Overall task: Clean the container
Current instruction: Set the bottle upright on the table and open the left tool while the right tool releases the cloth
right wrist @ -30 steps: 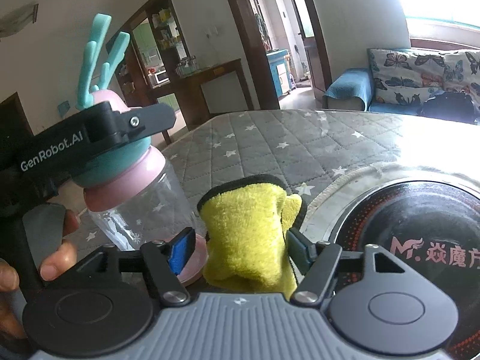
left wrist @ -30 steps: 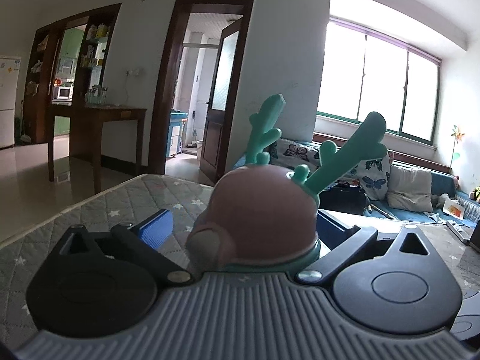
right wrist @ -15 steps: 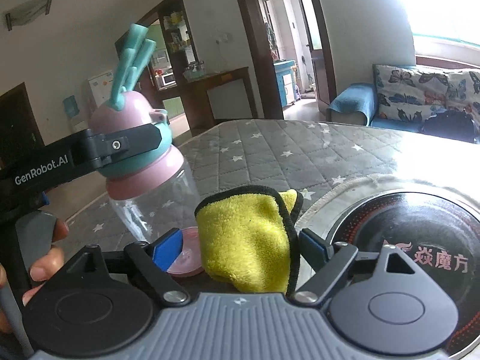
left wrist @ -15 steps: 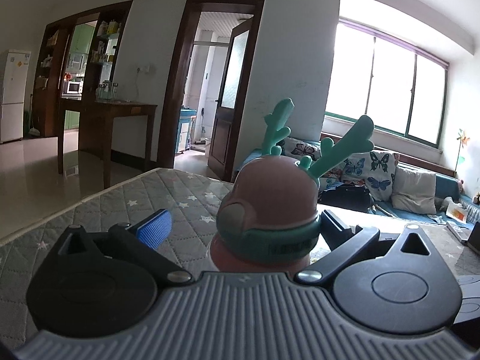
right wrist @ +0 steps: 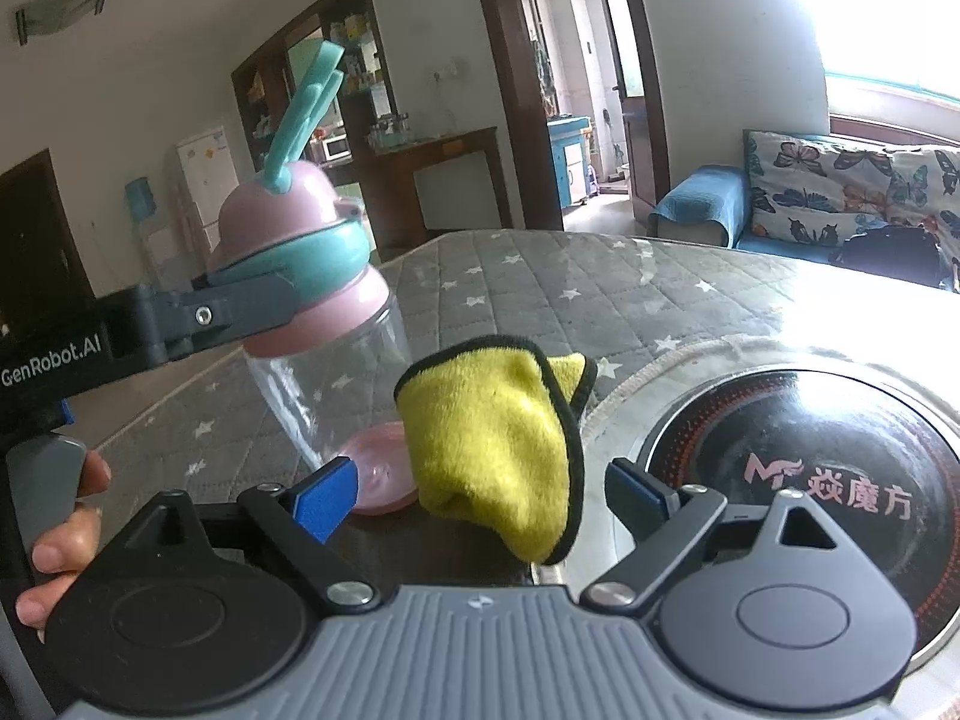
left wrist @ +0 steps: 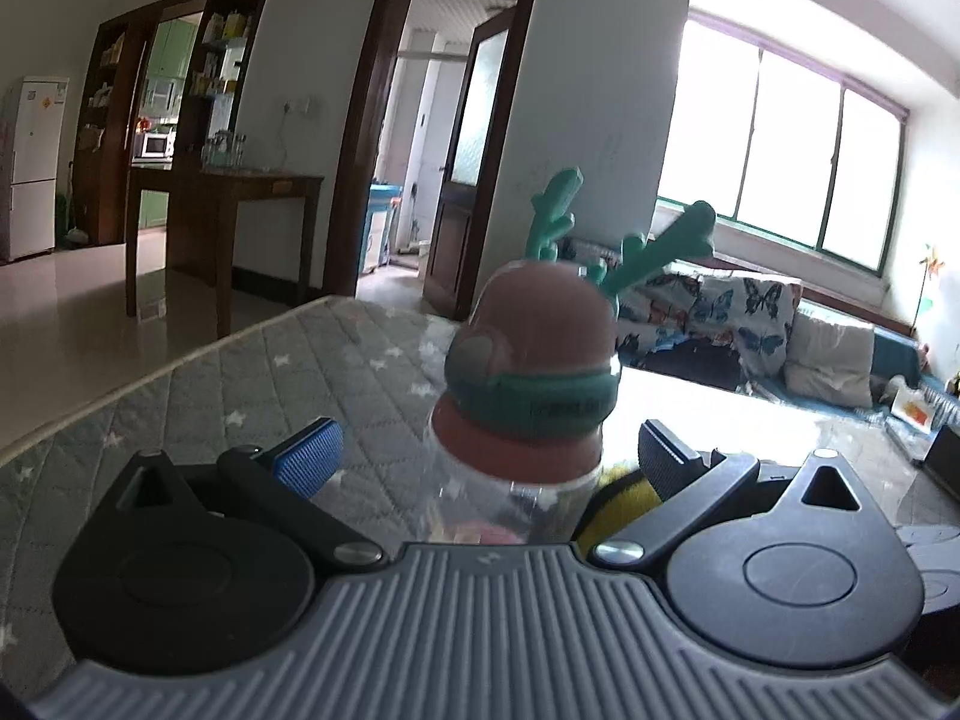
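Note:
A clear bottle (right wrist: 324, 384) with a pink lid, teal band and teal antlers stands on the grey star-quilted table (right wrist: 600, 300). My left gripper (left wrist: 489, 456) is open around the bottle's lid (left wrist: 540, 324). Its blue left pad (left wrist: 306, 456) is apart from the lid, and its other finger (right wrist: 240, 312) lies along the teal band. A folded yellow cloth (right wrist: 492, 450) with black trim sits just right of the bottle's base. My right gripper (right wrist: 480, 495) is open, with small gaps between the cloth and both pads. The cloth's edge (left wrist: 618, 498) peeks out behind the bottle.
A black round induction cooker (right wrist: 810, 468) on a white mat lies at the right of the table. A person's hand (right wrist: 60, 516) holds the left gripper's handle. The table edge (left wrist: 150, 372) runs at the left. A sofa (right wrist: 840, 192) stands beyond the table.
The bottle has come from a backward tilt to nearly upright and sits further out between the left fingers. The right fingers have spread away from the yellow cloth.

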Available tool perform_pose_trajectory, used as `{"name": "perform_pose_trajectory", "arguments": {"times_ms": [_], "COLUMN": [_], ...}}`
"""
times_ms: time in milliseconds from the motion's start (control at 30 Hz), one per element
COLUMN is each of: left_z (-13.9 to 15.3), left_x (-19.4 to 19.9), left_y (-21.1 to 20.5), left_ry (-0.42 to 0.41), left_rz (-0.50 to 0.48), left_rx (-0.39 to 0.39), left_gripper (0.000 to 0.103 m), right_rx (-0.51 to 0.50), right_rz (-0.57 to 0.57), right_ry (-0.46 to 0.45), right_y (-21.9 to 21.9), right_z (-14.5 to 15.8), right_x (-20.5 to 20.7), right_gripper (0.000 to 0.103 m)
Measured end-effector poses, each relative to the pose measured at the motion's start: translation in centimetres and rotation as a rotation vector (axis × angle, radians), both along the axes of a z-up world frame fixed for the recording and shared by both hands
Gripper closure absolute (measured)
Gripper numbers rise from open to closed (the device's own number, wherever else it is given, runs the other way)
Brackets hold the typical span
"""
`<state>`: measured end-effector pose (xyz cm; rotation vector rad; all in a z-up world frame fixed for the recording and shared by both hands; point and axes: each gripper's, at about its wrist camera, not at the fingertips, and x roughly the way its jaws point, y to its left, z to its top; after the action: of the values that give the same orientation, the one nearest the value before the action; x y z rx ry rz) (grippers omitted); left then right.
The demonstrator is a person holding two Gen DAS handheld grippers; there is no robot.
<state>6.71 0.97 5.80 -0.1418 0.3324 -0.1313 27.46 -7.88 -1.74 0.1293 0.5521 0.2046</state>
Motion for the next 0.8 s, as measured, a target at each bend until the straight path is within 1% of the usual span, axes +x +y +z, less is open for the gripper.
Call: {"name": "perform_pose_trajectory", "arguments": {"times_ms": [200,300,367,533,667,800], "left_z": [-0.7,-1.1,-1.9,-2.4,-2.6,-2.9], "left_x": [-0.6,-0.7,-1.5,-1.9,-2.0,-2.2], "left_y": [-0.2,-0.3,-0.9,-1.0,-0.8,-0.6], "left_ry": [0.063,0.101,0.129,0.184,0.229,0.272], "left_rz": [0.013,0.015,0.018,0.030,0.038,0.047], "left_rx": [0.023,0.032,0.042,0.060,0.061,0.062], "left_gripper": [0.000,0.000,0.000,0.000,0.000,0.000], "right_rx": [-0.018,-0.017,-0.022,-0.047,-0.039,-0.030], "right_rz": [0.006,0.007,0.009,0.009,0.004,-0.002], "right_ry": [0.032,0.063,0.082,0.129,0.168,0.185], "right_y": [0.1,0.1,0.3,0.7,0.7,0.5], "right_z": [-0.4,-0.7,-0.9,-1.6,-2.1,-2.3], "right_x": [-0.8,-1.1,-1.2,-1.5,-1.5,-1.9], "right_gripper": [0.010,0.008,0.007,0.005,0.004,0.003]}}
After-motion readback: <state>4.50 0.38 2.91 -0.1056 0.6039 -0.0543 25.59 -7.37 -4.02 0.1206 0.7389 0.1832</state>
